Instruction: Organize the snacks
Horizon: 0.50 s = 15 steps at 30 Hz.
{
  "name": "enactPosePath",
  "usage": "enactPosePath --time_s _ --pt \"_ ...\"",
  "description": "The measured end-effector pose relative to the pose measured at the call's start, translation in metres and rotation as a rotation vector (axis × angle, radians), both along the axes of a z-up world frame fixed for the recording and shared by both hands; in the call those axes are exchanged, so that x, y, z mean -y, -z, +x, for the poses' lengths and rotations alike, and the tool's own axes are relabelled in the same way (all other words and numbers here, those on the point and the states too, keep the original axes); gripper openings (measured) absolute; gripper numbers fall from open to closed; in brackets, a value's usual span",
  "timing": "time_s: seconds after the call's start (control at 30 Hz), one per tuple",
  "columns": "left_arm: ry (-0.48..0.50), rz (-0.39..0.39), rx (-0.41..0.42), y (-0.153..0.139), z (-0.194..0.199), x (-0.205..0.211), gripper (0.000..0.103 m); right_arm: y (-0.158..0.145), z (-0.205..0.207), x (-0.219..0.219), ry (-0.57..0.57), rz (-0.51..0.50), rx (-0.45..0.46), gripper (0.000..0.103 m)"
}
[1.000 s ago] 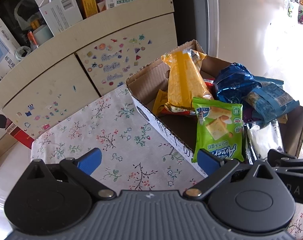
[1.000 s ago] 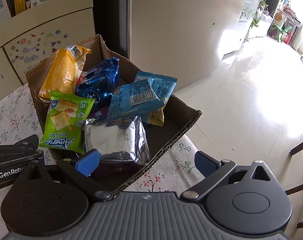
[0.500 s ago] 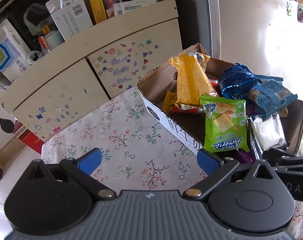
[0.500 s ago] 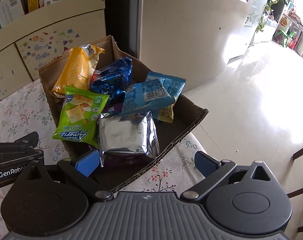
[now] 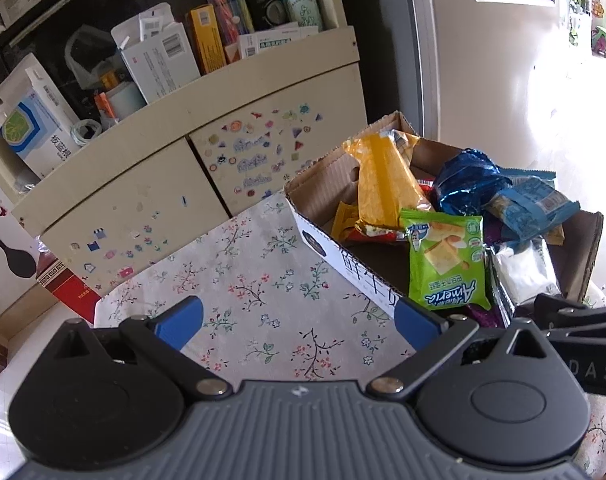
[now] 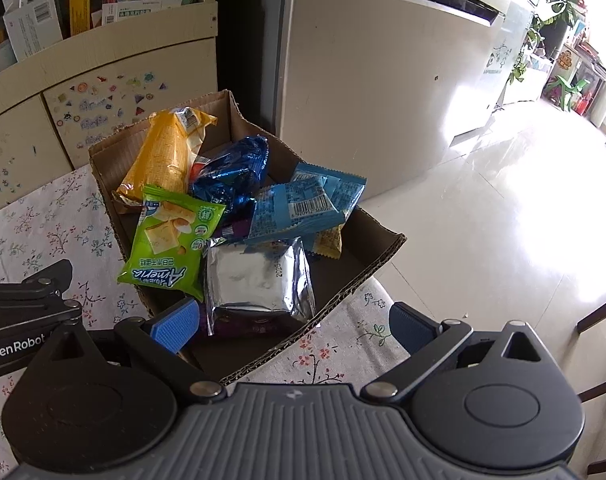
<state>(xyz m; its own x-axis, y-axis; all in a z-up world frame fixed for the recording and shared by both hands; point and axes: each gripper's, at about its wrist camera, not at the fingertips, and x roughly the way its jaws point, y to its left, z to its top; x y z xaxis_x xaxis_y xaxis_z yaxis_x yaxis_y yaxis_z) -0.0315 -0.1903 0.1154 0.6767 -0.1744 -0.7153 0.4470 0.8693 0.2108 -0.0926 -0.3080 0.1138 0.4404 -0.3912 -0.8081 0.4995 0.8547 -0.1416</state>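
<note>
A cardboard box [image 5: 323,184] [image 6: 367,276] sits on the floral tablecloth, filled with snack packs. Inside lie a long yellow pack [image 5: 383,184] [image 6: 163,156], a green cracker pack [image 5: 447,260] [image 6: 171,240], a crumpled dark blue bag [image 5: 467,176] [image 6: 231,176], light blue packs [image 5: 531,208] [image 6: 303,208] and a silver foil pack [image 6: 259,280] [image 5: 523,272]. My left gripper [image 5: 299,320] hangs open over the cloth, left of the box, holding nothing. My right gripper [image 6: 295,324] stands open over the box's near corner, just short of the silver pack.
The floral tablecloth [image 5: 243,280] spreads left of the box. Behind stands a cream cabinet [image 5: 183,168] with stickers and a shelf of cartons. A pale fridge [image 6: 383,60] rises right of it, with shiny floor [image 6: 503,220] beyond the table's edge.
Both grippers have drawn back and up from the box, so the box and snacks look smaller and farther. Both stay open; the snacks have not shifted.
</note>
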Motion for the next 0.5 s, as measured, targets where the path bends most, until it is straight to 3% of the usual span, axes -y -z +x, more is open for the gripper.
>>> enactPosePath --time_s 0.5 --pt "-0.041 -0.002 -0.004 -0.003 -0.020 -0.036 0.101 -0.003 -0.013 -0.029 -0.081 -0.015 0.008 0.103"
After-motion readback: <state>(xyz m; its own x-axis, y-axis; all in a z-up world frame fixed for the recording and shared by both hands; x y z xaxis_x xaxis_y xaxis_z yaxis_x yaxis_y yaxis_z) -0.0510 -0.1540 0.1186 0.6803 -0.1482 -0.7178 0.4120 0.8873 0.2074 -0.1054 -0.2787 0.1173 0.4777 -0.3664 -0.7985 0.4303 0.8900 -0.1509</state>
